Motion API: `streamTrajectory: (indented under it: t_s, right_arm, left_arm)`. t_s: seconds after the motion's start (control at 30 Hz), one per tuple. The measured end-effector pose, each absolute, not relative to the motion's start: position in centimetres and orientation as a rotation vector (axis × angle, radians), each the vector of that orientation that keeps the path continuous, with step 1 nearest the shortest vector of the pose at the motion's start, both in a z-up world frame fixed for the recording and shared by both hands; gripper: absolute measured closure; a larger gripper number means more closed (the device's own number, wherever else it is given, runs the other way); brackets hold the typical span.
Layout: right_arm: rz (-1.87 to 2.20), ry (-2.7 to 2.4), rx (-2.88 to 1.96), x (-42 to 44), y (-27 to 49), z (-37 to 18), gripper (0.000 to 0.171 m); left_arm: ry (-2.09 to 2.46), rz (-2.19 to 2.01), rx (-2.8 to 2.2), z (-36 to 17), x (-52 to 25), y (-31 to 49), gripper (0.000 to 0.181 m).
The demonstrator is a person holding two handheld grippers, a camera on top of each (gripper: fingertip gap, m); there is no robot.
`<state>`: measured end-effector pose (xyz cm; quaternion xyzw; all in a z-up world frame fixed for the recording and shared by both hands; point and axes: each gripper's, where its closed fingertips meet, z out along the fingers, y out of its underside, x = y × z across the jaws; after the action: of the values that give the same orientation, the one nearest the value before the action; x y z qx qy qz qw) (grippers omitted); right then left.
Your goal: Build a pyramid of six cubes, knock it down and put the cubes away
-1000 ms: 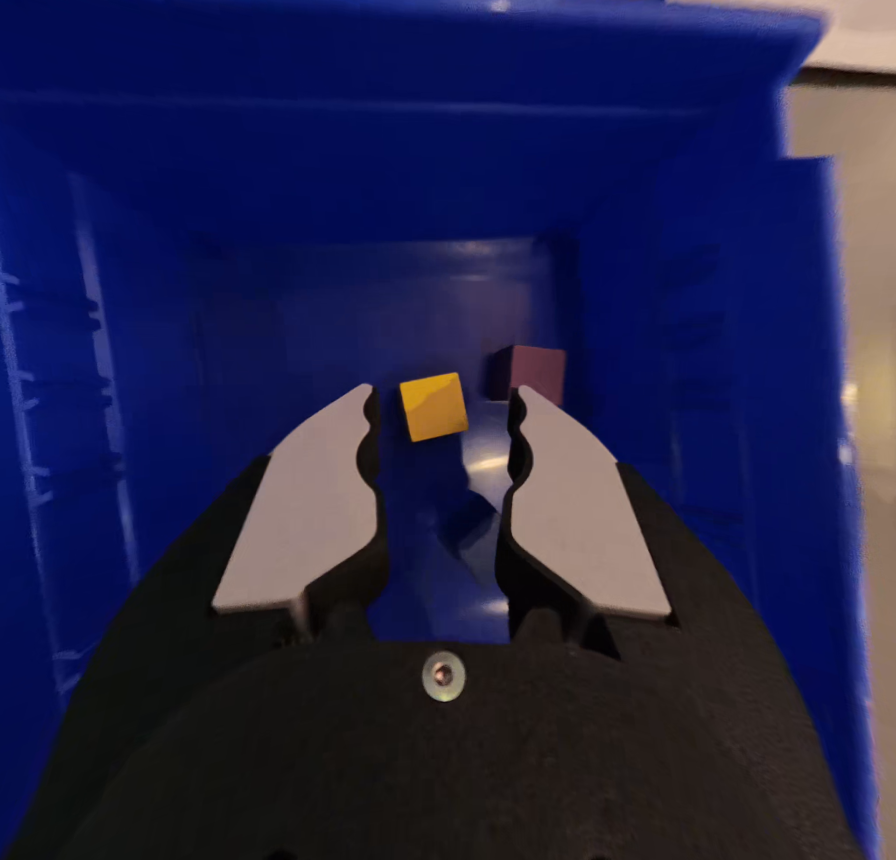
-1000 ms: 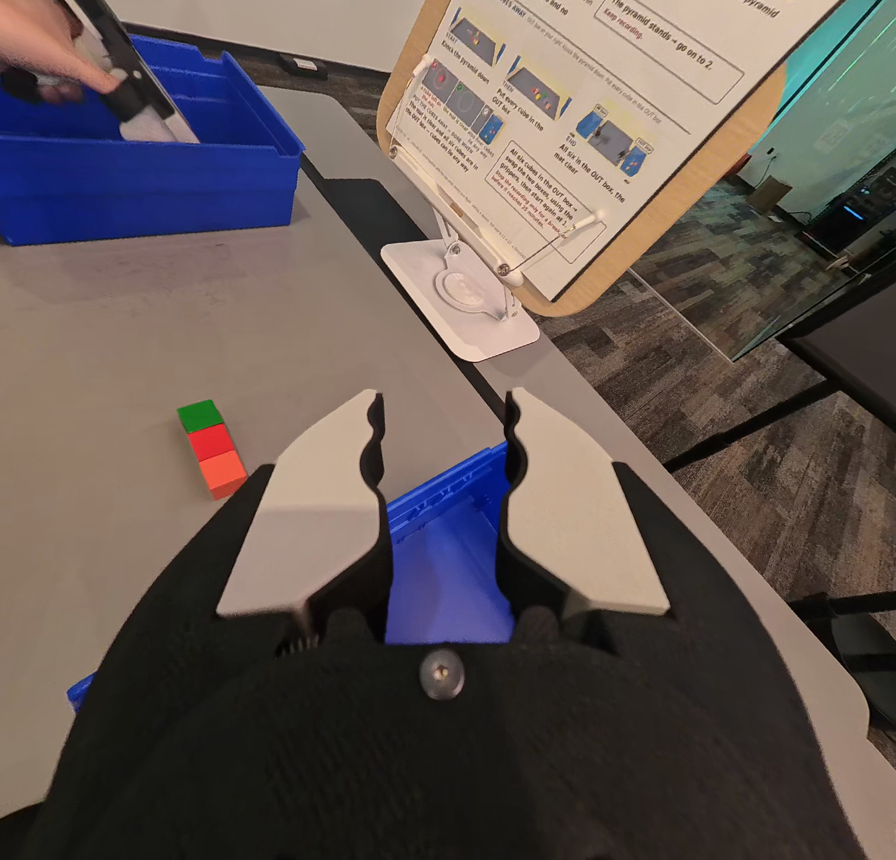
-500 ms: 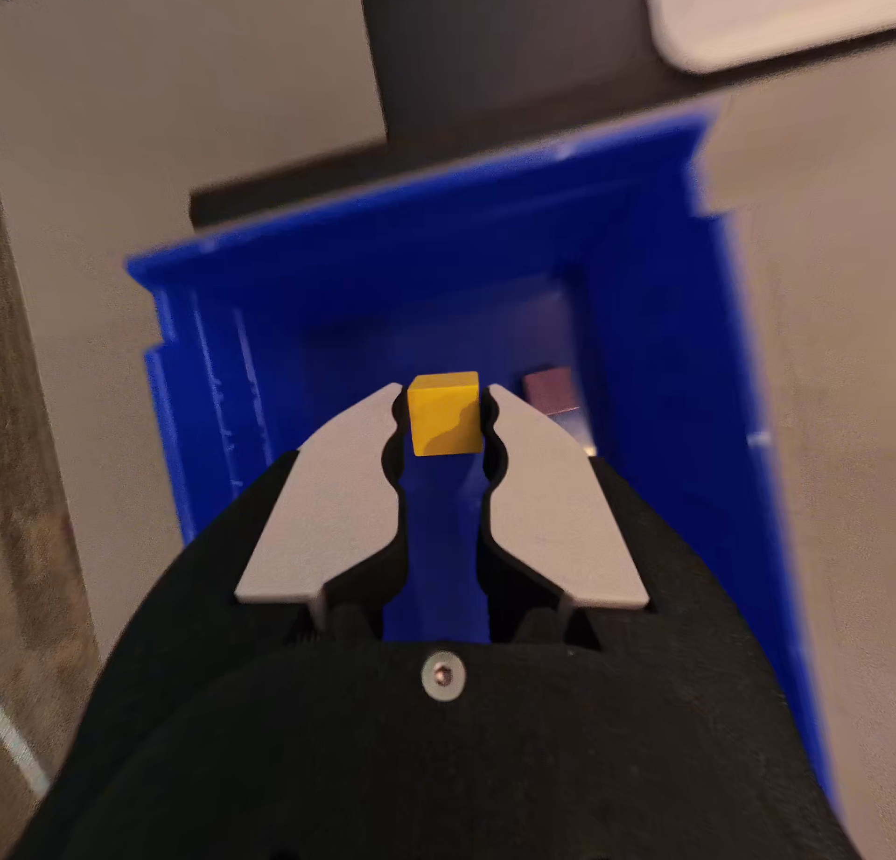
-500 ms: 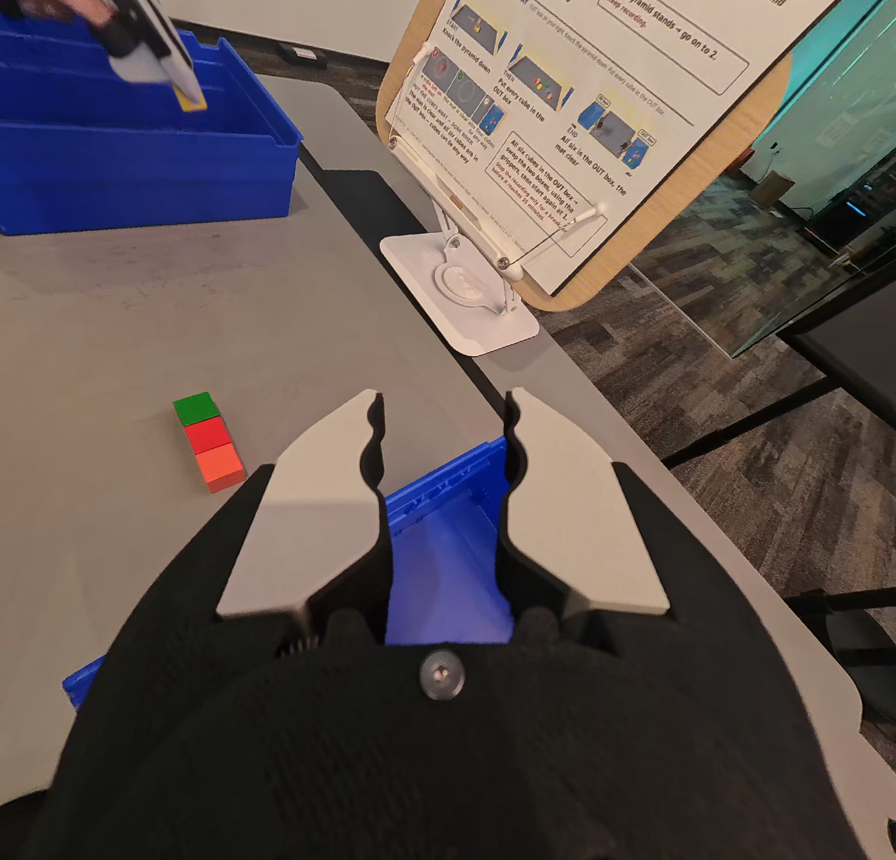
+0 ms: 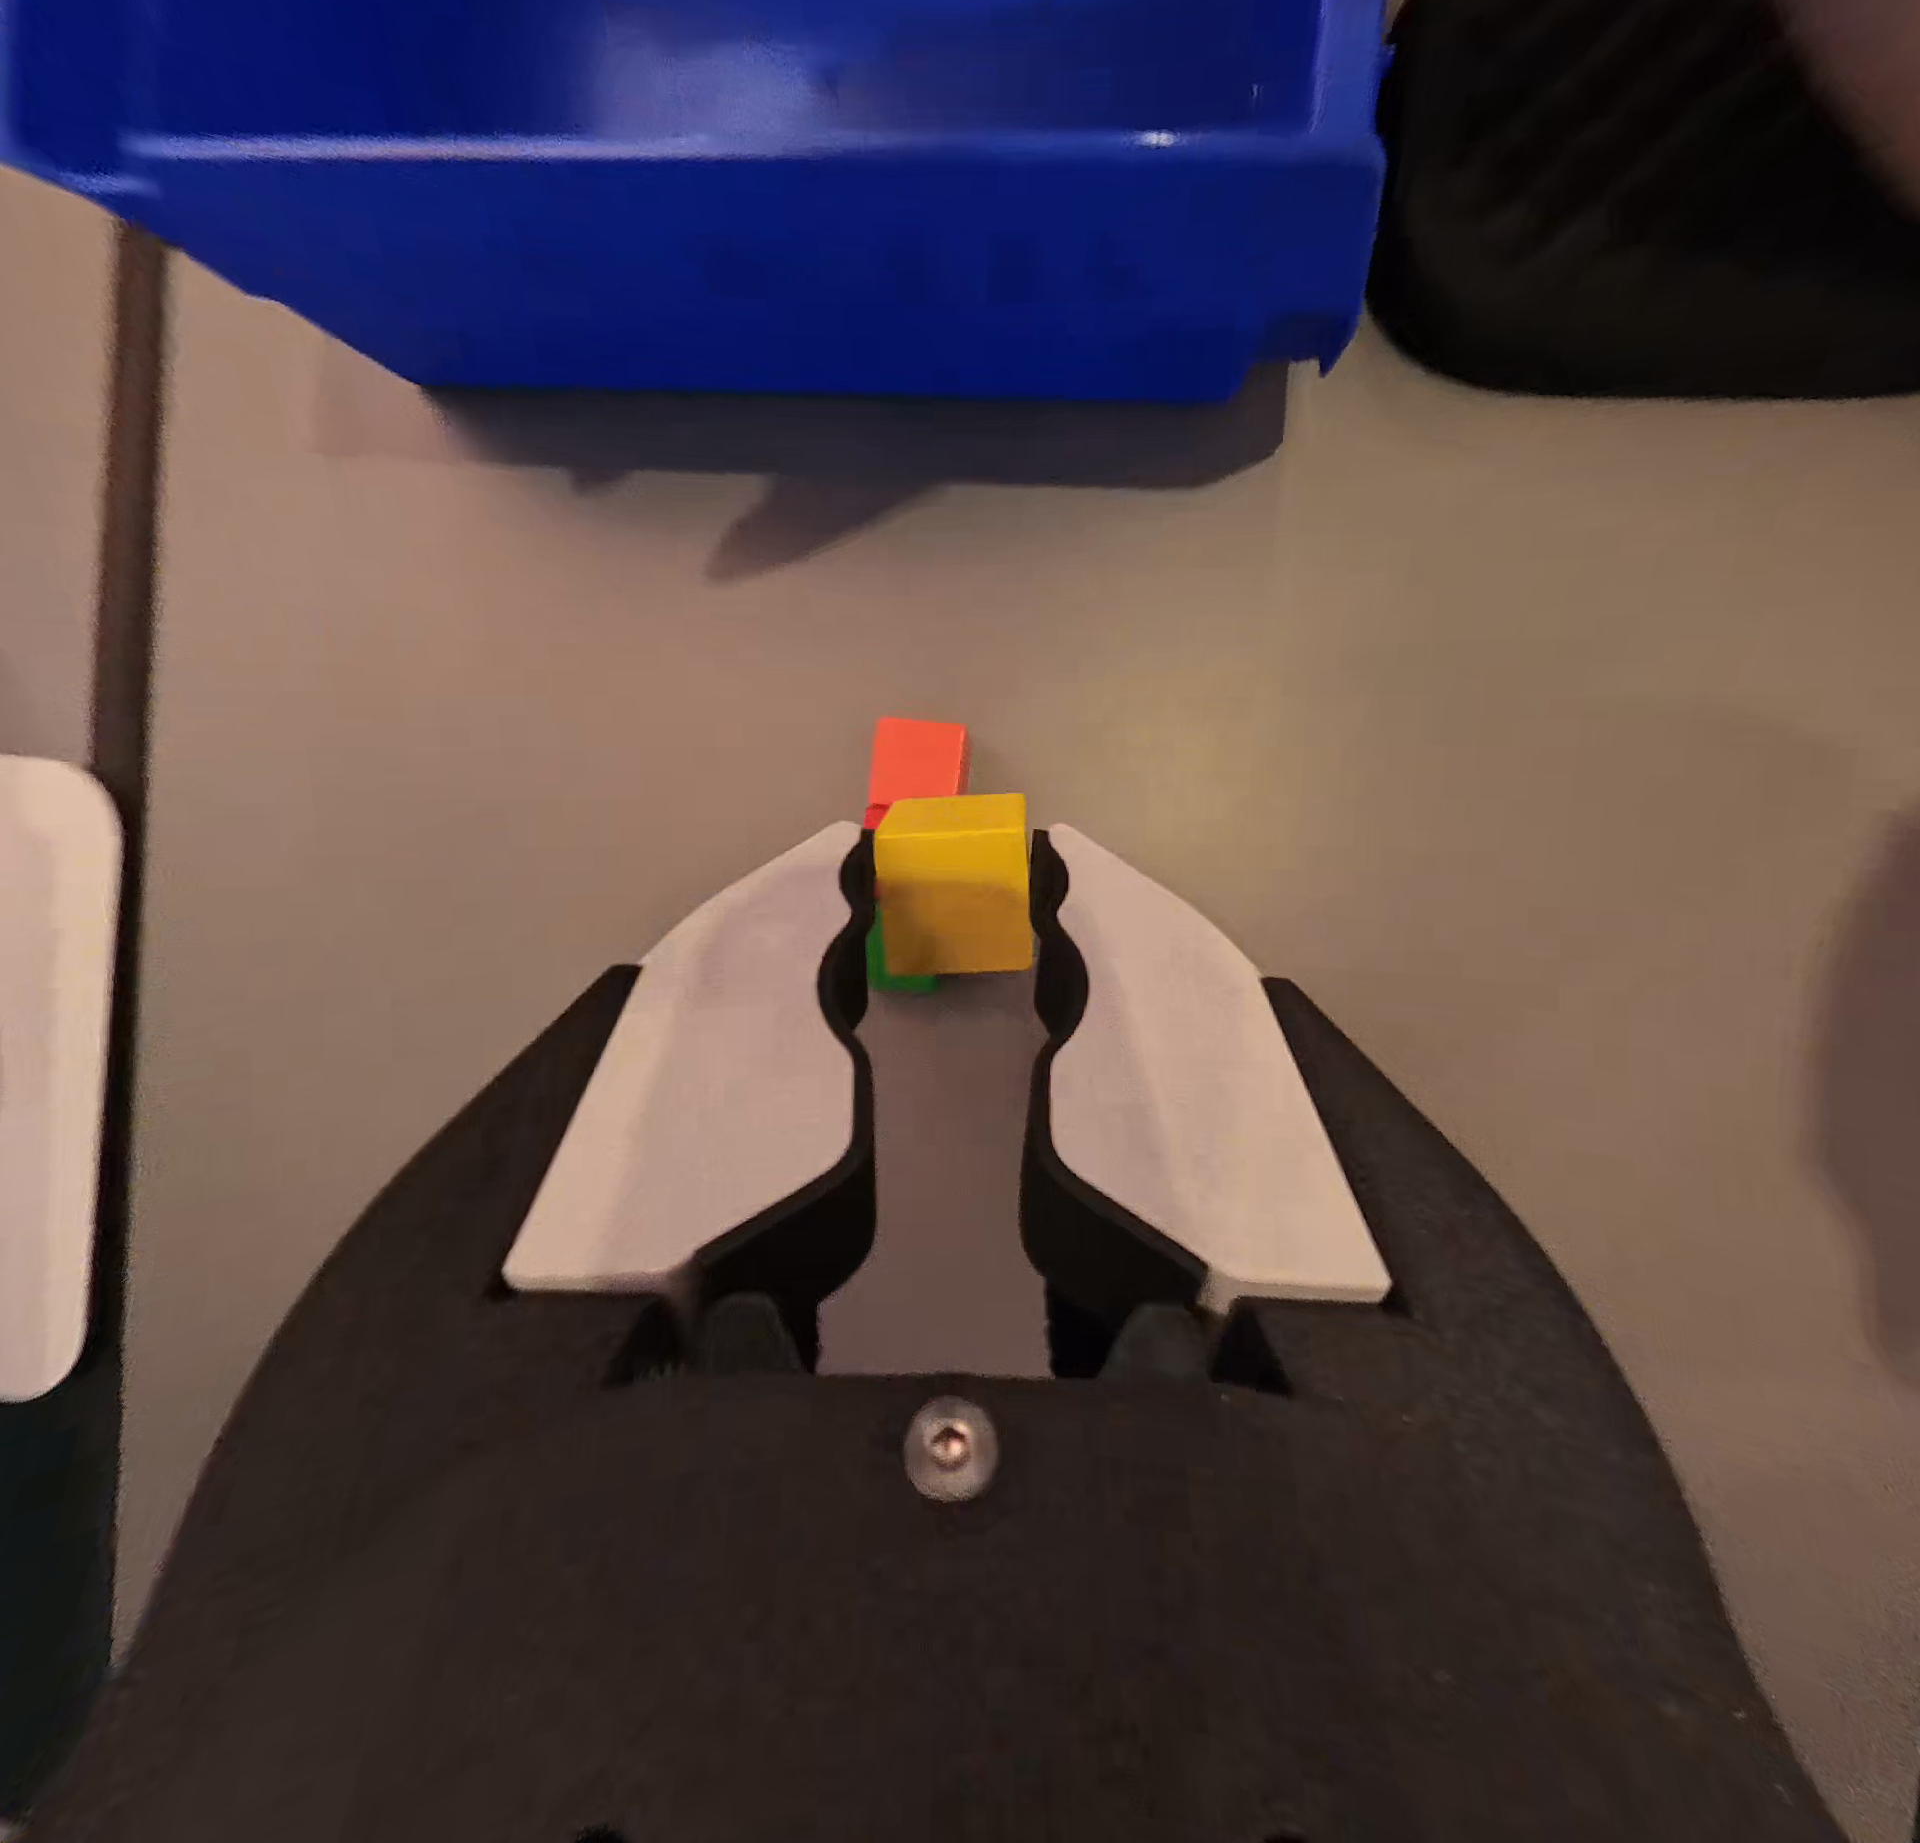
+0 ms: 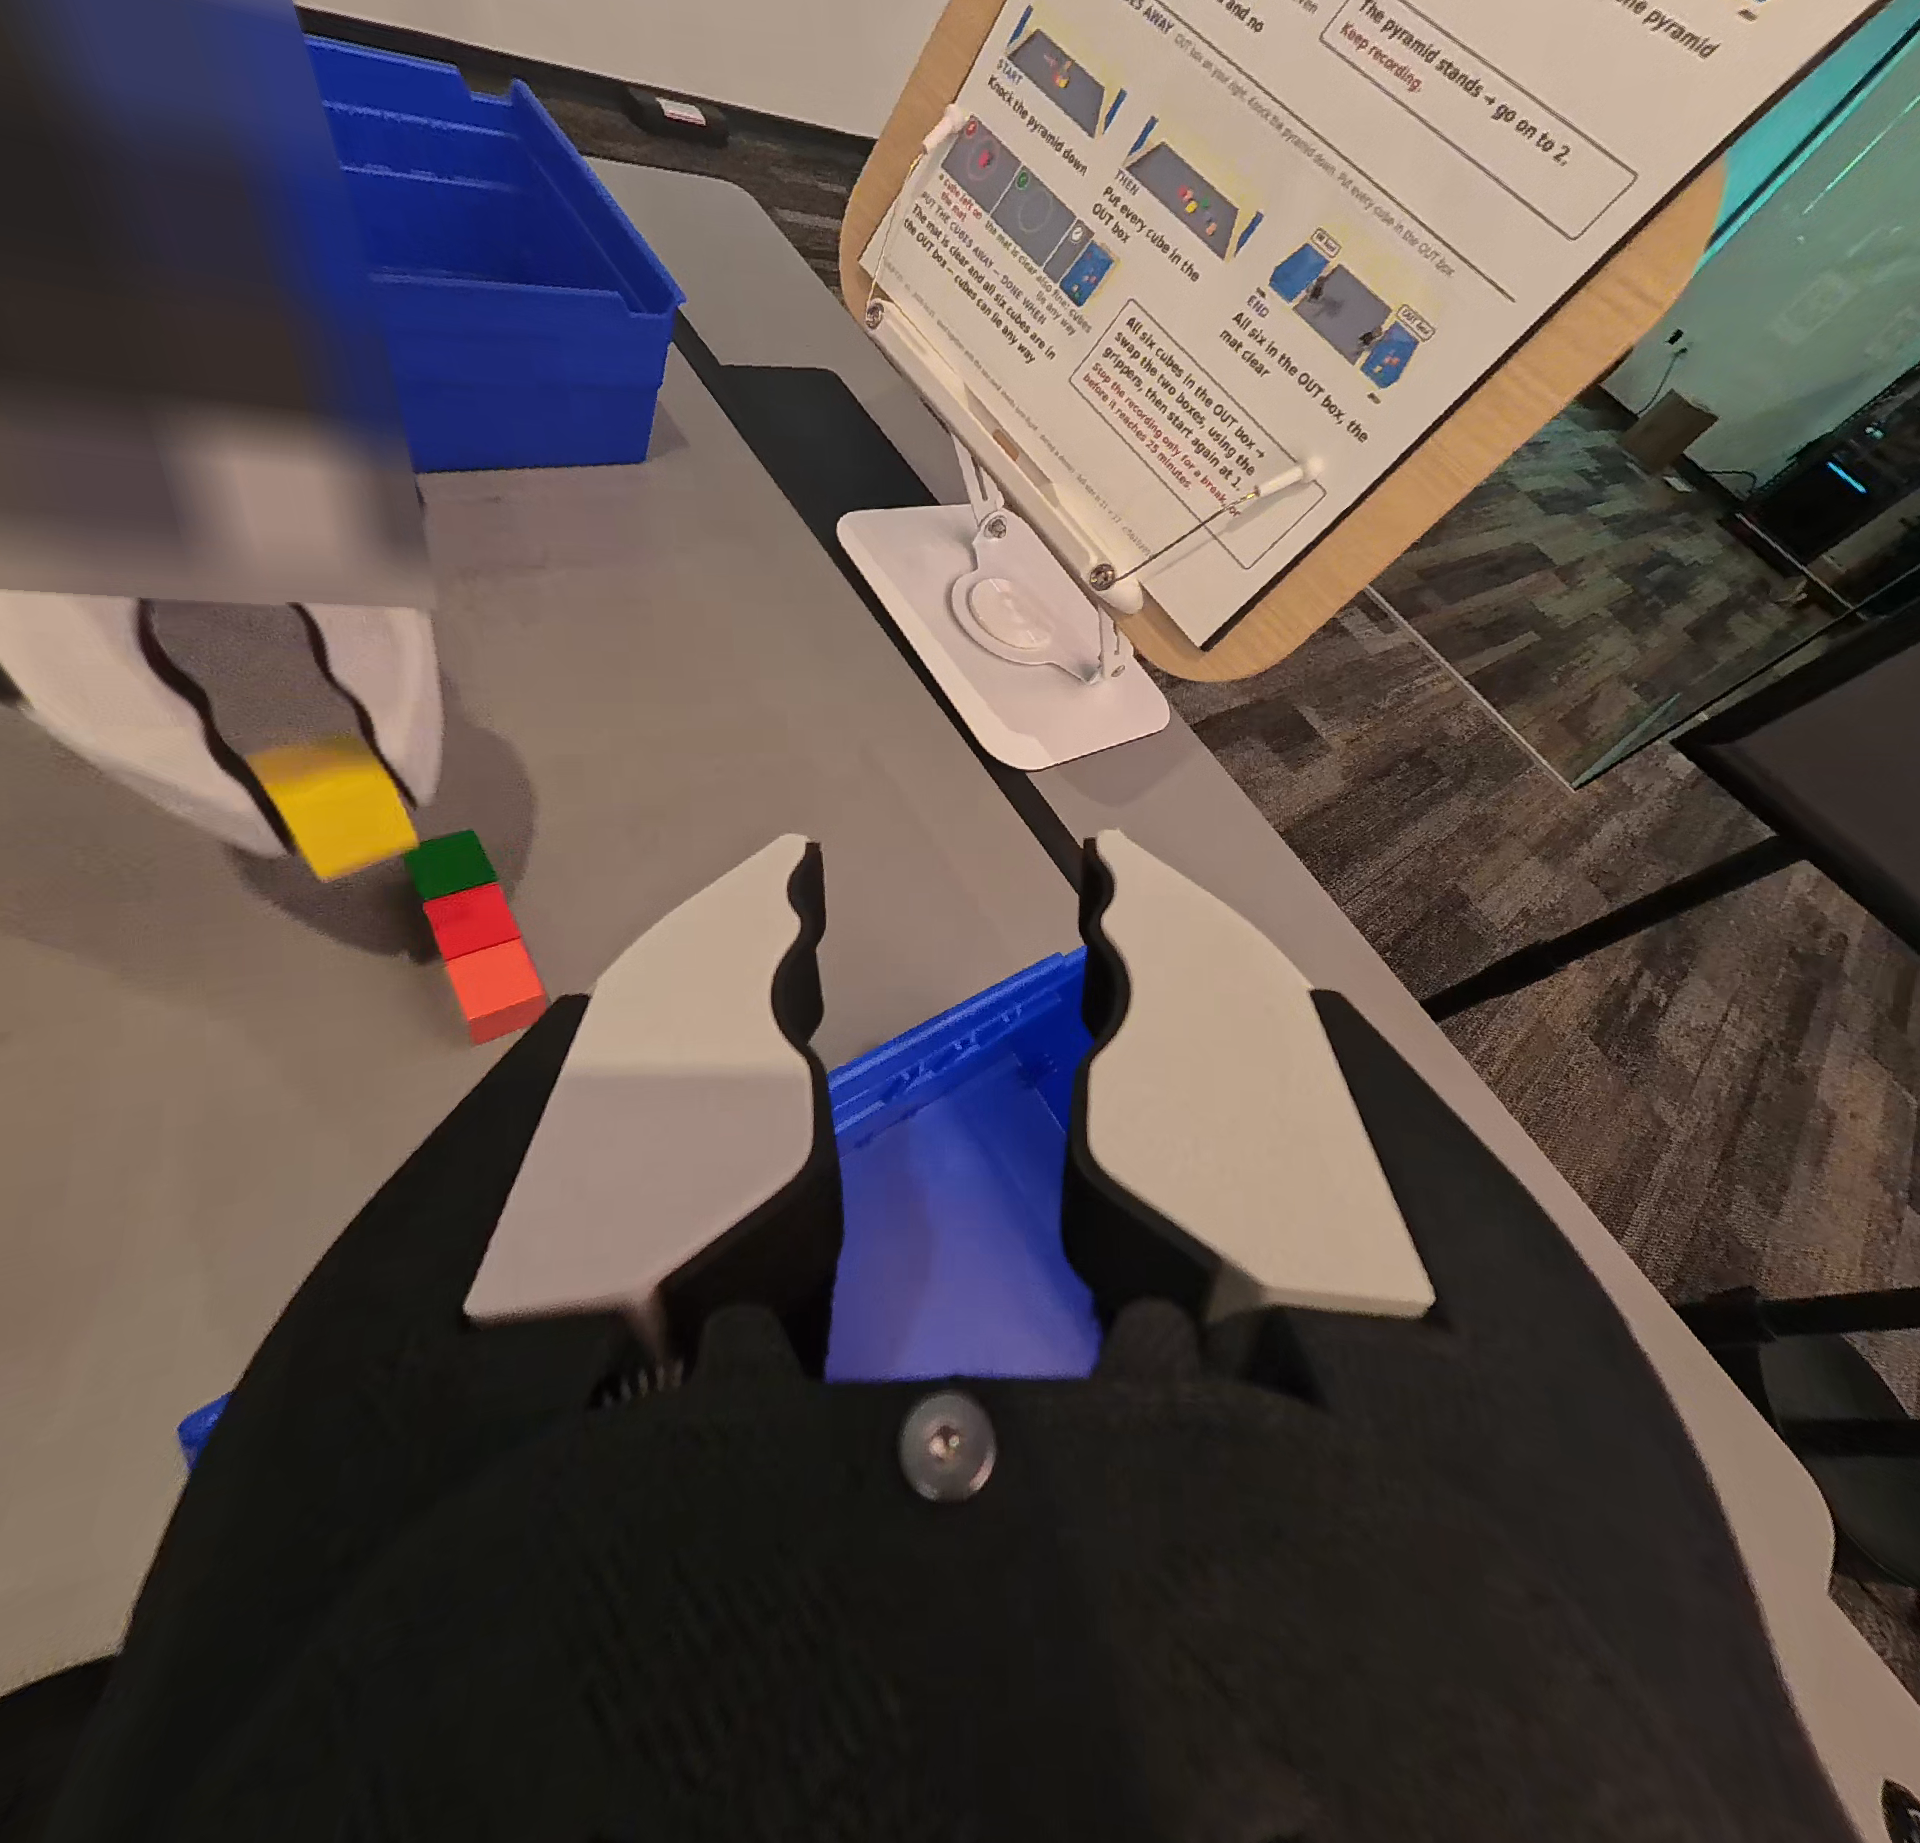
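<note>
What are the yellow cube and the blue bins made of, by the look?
Yellow cube: probably painted wood, with a matte, opaque coat and crisp edges; could be plastic. Blue bin: moulded plastic, with a slight sheen, ribbed walls and a rolled rim.

Grey bench (image 6: 727, 671). On it: a touching row of three cubes, green cube (image 6: 449, 862), red cube (image 6: 470, 918), orange cube (image 6: 495, 989); far blue bin (image 6: 520, 339); near blue bin (image 6: 956, 1170) at the bench edge; white stand base (image 6: 997, 640) carrying a tilted instruction board (image 6: 1299, 235).
</note>
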<state>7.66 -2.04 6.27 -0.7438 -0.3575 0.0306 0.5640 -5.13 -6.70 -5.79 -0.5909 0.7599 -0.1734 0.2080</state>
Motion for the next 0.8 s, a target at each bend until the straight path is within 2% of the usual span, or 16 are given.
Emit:
streamTrajectory:
  t_s: [0.3,0.8]
  right_arm:
    - [0.09,-0.809,-1.733,8.9,-3.0,7.1,0.124]
    - [0.097,-0.821,-1.748,8.9,-3.0,6.7,0.123]
  left_arm:
    - [2.27,-0.354,-1.66,-10.7,-2.6,-5.5,0.153]
    - [2.388,-0.316,-1.577,-12.0,-3.3,-4.6,0.153]
